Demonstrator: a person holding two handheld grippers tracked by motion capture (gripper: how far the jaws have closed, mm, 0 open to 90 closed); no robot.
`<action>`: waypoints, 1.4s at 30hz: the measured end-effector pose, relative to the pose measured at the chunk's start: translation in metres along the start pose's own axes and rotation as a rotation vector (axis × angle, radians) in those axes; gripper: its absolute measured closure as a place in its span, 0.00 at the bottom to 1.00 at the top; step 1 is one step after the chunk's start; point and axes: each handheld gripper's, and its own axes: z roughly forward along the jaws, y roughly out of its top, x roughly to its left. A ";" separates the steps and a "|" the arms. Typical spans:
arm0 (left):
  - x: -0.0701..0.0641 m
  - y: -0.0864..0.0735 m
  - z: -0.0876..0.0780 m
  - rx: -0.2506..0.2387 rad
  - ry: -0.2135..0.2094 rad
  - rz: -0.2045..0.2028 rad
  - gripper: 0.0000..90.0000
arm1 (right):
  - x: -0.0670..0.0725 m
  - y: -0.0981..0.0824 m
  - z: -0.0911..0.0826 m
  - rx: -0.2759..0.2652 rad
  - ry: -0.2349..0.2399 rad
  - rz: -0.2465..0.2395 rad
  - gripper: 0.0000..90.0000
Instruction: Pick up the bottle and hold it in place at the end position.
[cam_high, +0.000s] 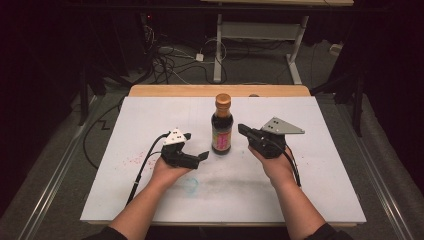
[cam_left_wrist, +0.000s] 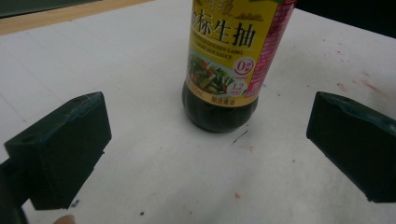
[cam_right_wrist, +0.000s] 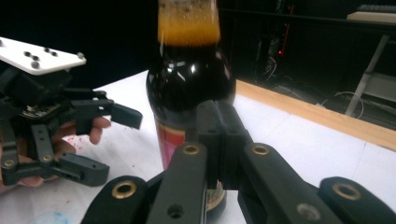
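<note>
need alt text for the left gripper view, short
A dark soy sauce bottle with a yellow label stands upright on a white table, seen close and centred between the left gripper's two black fingers. The fingers are spread wide, well clear of the bottle on both sides.

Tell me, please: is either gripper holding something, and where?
Nothing is held. The left gripper is open toward the bottle; the right gripper is shut, empty, beside it.

Overhead; gripper views near bottle (cam_high: 222, 125)
</note>
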 end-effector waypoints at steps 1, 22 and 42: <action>0.000 0.000 0.000 0.000 0.000 0.000 0.00 | 0.000 0.001 0.001 -0.002 0.003 -0.005 1.00; -0.004 0.028 0.048 0.001 -0.075 0.042 0.03 | 0.000 0.027 0.010 -0.012 0.025 -0.011 1.00; -0.011 0.038 0.056 -0.009 -0.047 0.088 0.28 | 0.001 0.056 0.008 -0.037 0.031 -0.030 1.00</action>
